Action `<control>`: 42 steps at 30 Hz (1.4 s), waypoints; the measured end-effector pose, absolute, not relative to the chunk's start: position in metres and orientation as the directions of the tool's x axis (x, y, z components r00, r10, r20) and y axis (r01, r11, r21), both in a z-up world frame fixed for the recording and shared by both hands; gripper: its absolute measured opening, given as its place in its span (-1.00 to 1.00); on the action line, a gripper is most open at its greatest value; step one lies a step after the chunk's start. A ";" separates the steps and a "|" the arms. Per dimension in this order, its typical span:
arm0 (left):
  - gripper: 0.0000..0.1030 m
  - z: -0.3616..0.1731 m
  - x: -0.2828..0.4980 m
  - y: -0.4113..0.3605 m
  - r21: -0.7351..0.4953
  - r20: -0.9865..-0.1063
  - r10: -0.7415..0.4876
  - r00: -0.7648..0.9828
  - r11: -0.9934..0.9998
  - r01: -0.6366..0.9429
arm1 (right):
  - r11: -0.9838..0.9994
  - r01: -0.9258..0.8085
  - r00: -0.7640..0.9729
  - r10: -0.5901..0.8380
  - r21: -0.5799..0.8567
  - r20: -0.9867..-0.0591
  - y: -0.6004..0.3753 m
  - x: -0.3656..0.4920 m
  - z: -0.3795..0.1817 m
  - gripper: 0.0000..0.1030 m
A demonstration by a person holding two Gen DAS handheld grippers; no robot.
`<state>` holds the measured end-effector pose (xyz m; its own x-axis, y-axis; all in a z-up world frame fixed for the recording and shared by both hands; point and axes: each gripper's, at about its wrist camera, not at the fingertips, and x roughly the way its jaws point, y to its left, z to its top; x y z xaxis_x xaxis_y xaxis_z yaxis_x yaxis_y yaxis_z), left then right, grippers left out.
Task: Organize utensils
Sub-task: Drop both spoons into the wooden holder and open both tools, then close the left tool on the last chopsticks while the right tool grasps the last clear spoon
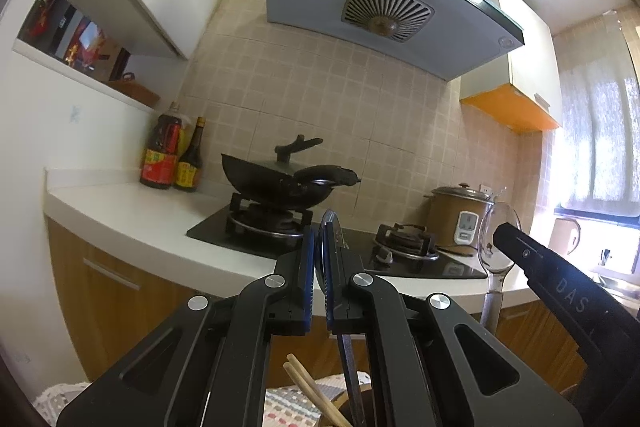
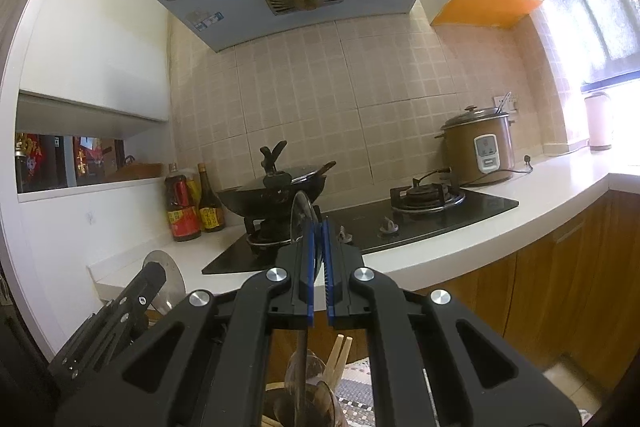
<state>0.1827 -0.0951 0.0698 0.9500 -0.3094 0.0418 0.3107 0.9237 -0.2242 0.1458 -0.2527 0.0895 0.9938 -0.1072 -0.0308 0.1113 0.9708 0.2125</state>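
A white countertop (image 2: 460, 239) runs beneath a tiled wall, carrying a black hob (image 2: 400, 223) with a wok (image 1: 280, 183), two sauce bottles (image 1: 172, 159) and a brown rice cooker (image 2: 480, 143) (bright window to the right). The left gripper (image 1: 319, 267) is clenched on a metal spoon (image 1: 330, 227), seen edge-on, standing upright with bowl uppermost. The right gripper (image 2: 319, 263) pinches a clear spoon (image 1: 496, 247), likewise vertical, bowl up. Both are held above a holder with wooden chopsticks (image 1: 312, 391).
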 end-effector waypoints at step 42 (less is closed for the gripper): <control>-0.02 0.071 0.094 0.022 -0.285 -0.417 -0.567 0.710 0.824 0.490 | 0.940 0.048 0.689 0.214 0.339 -0.692 -0.265 0.046 0.032 0.00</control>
<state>0.0941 0.0217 0.0706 0.7104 -0.5672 -0.4166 0.4901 0.8236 -0.2854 0.0464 -0.2645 0.0319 0.6889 0.2145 -0.6924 0.0478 0.9397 0.3386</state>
